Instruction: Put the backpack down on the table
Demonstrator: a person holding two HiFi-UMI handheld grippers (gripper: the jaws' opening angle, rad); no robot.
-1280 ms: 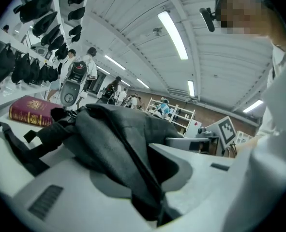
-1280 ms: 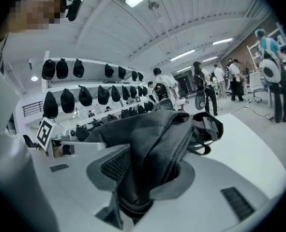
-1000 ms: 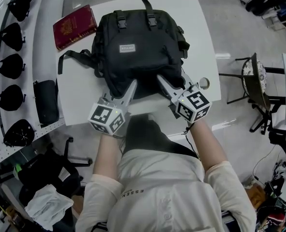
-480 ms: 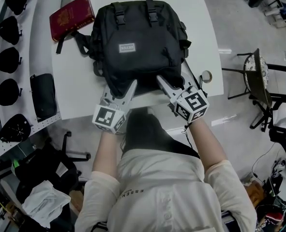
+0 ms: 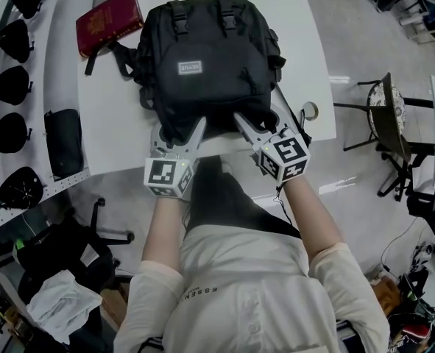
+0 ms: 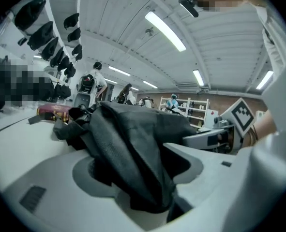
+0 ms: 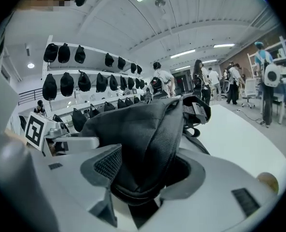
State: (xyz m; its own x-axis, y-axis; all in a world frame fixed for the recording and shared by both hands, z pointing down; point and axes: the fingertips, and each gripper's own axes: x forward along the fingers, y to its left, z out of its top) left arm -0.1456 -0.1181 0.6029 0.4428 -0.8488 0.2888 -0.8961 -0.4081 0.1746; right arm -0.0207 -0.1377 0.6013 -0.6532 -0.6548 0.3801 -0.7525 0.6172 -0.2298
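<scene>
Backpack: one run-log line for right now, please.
backpack: resting on table | left gripper: opening, backpack fabric between jaws | right gripper: opening, backpack fabric between jaws

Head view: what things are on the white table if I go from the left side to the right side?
First the red book, then the backpack, then the roll of tape.

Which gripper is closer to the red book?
Left. The left gripper sits at the backpack corner nearer the book, the right gripper farther across; both are opening, fabric between their jaws.
</scene>
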